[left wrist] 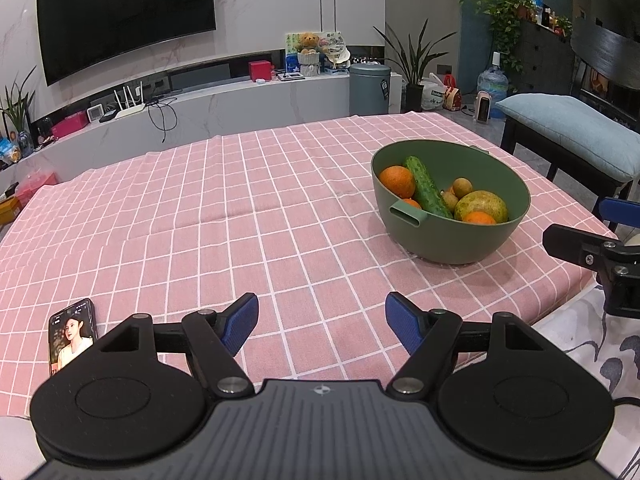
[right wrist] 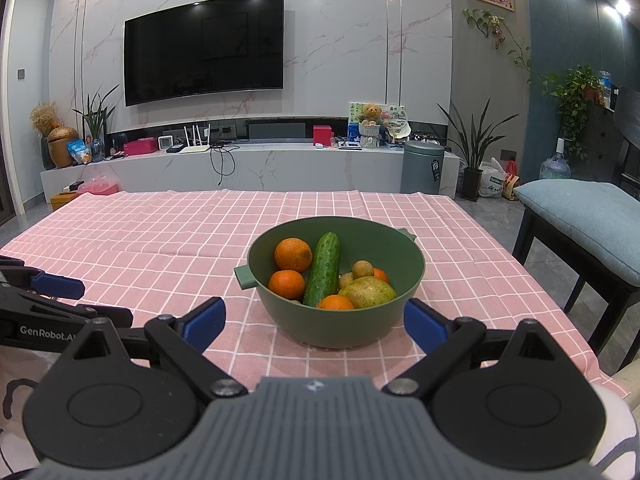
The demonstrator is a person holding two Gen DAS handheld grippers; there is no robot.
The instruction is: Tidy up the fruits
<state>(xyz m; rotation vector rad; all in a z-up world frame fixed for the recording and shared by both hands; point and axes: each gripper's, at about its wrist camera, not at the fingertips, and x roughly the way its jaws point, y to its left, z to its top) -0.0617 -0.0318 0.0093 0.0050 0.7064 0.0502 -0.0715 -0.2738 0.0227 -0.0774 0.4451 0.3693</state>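
Both grippers empty, fingers spread wide. Green bowl of fruit sits on worktop dead ahead of right gripper, near; left gripper farther, bowl ahead-right. Cucumber long axis points away.

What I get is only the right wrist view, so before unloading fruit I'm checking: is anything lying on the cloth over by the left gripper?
Observer: Yes. A phone lies face up with its screen lit on the pink tablecloth, near the table's front edge and left of the left gripper.
Operator: Is that gripper holding anything?
Observer: No. It is wide open and empty, with only cloth showing between its fingers.
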